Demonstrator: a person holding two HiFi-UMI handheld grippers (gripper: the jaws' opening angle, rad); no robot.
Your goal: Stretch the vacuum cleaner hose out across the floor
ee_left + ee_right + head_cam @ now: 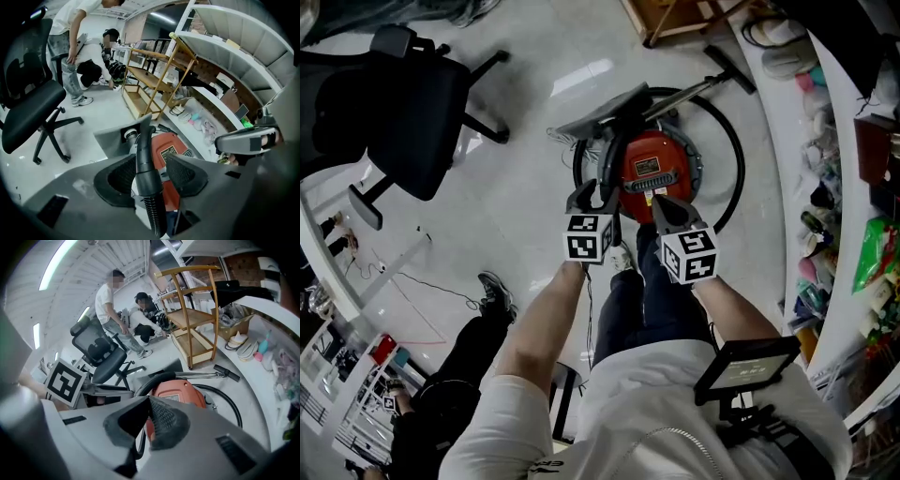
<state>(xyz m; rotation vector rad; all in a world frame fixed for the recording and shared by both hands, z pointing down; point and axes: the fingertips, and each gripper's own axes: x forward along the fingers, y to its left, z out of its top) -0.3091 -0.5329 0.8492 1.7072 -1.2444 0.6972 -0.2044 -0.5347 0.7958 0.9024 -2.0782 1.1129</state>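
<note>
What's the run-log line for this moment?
left gripper open, astride hose | right gripper shut, empty | hose looped round vacuum cleaner on floor

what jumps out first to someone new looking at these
The round red vacuum cleaner sits on the pale glossy floor, centre of the head view, just beyond both grippers. The left gripper has its fingers apart on either side of the black ribbed hose, while the right gripper is shut and empty. A black office chair stands at upper left.
</note>
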